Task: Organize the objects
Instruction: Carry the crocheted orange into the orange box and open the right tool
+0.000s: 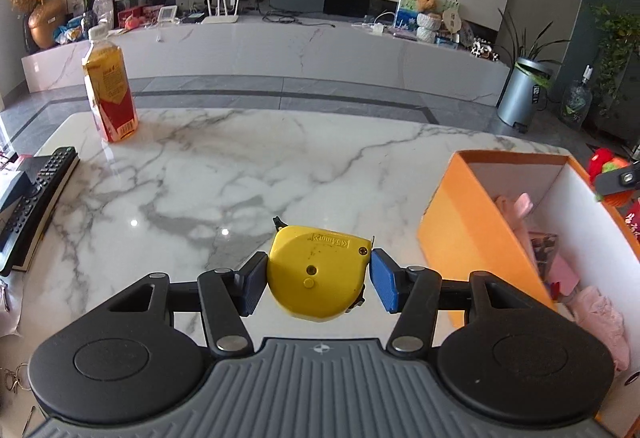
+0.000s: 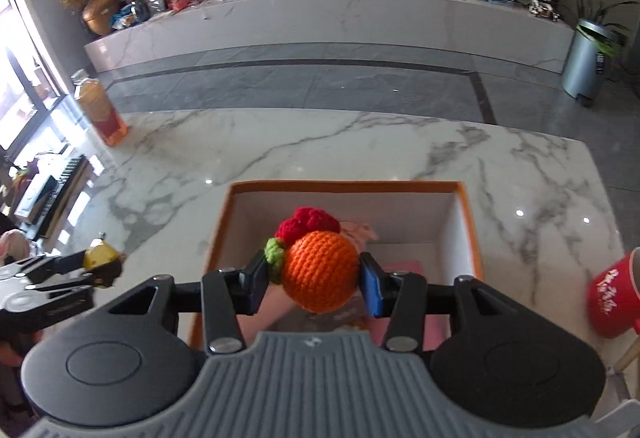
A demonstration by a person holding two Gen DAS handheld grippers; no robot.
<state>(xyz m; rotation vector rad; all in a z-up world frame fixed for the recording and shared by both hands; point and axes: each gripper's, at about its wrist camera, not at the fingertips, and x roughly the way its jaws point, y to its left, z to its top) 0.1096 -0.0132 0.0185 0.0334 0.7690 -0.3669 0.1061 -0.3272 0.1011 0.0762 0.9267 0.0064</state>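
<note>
My left gripper [image 1: 318,276] is shut on a yellow tape measure [image 1: 316,272] and holds it above the marble table [image 1: 240,173], left of the orange box [image 1: 464,234]. My right gripper [image 2: 314,280] is shut on an orange crocheted toy [image 2: 320,270] with red and green tufts, held over the open orange box [image 2: 344,187]. The box holds pink items [image 1: 600,314]. The left gripper with the tape measure [image 2: 100,258] shows at the left of the right wrist view. The toy [image 1: 608,165] shows at the right edge of the left wrist view.
A drink bottle [image 1: 110,89] stands at the table's far left. A remote control [image 1: 38,197] lies on a book at the left edge. A red cup [image 2: 616,294] stands right of the box. Beyond the table are grey floor and a TV bench.
</note>
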